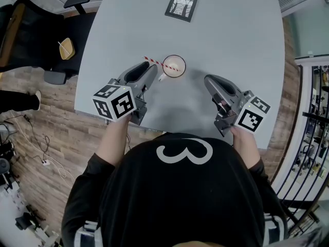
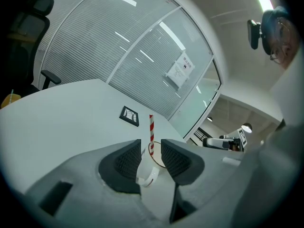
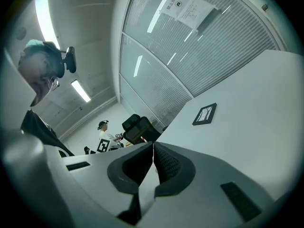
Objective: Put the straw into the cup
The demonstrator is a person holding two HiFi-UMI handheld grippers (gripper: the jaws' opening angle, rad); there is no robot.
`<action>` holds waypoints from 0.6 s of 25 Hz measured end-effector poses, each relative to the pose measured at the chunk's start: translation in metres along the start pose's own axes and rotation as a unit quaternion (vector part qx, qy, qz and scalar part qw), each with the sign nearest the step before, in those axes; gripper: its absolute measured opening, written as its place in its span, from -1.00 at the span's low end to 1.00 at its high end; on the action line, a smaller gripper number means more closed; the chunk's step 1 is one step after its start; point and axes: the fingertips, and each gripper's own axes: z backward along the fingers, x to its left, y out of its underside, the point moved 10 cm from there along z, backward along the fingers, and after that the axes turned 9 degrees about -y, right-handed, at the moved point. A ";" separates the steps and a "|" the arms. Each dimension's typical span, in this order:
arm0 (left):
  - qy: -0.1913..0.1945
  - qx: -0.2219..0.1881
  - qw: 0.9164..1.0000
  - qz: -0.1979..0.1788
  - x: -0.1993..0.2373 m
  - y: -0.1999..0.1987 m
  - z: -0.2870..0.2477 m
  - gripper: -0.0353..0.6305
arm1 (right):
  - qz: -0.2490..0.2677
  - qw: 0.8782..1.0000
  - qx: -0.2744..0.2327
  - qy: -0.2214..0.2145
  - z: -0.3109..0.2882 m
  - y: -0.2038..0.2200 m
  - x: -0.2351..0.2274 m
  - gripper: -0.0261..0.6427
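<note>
Straw [image 1: 152, 61]: stands in the cup [image 1: 174, 66], leaning over its rim. Light, thin, easily crushed, so pinch it gently mid-length.
Cup: on the surface [image 1: 231, 30], probably easy to tip.
Left gripper [image 2: 151, 148]: fingers apart around the cup handle [image 2: 147, 175], seemingly not touching it.
Right gripper [image 3: 153, 151]: fingers together, empty.
Hidden: the straw's lower end.

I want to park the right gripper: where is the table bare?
Bare: the stretch between cup and card; the table's right side beyond the right gripper. Crowded only around the cup, where the left gripper straddles its handle.
</note>
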 end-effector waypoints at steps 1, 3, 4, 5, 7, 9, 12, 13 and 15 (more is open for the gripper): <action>-0.001 -0.001 1.000 -0.001 -0.001 0.001 0.003 -0.52 | 0.000 1.000 -0.001 -0.001 0.001 0.002 0.002 -0.88; -0.001 -0.003 1.000 -0.001 -0.003 0.002 0.010 -0.52 | -0.001 1.000 -0.003 -0.003 0.002 0.005 0.006 -0.88; -0.001 -0.004 1.000 -0.002 -0.004 0.003 0.014 -0.52 | -0.002 1.000 -0.004 -0.005 0.002 0.007 0.008 -0.88; -0.002 -0.005 1.000 -0.003 -0.005 0.003 0.018 -0.52 | -0.002 1.000 -0.006 -0.007 0.002 0.008 0.011 -0.88; -0.002 -0.008 1.000 -0.005 -0.008 0.003 0.025 -0.52 | -0.001 1.000 -0.008 -0.009 0.003 0.010 0.015 -0.88; -0.001 -0.011 1.000 -0.004 -0.012 0.004 0.032 -0.52 | 0.002 1.000 -0.010 -0.010 0.005 0.012 0.020 -0.88; 0.005 -0.016 1.000 -0.007 -0.023 0.007 0.046 -0.53 | 0.003 1.000 -0.015 -0.011 0.011 0.020 0.029 -0.88; 0.009 -0.017 1.000 -0.009 -0.026 0.009 0.051 -0.54 | 0.003 1.000 -0.016 -0.011 0.013 0.023 0.033 -0.88; 0.019 -0.020 1.000 -0.014 -0.032 0.009 0.060 -0.57 | 0.004 1.000 -0.018 -0.013 0.015 0.028 0.039 -0.88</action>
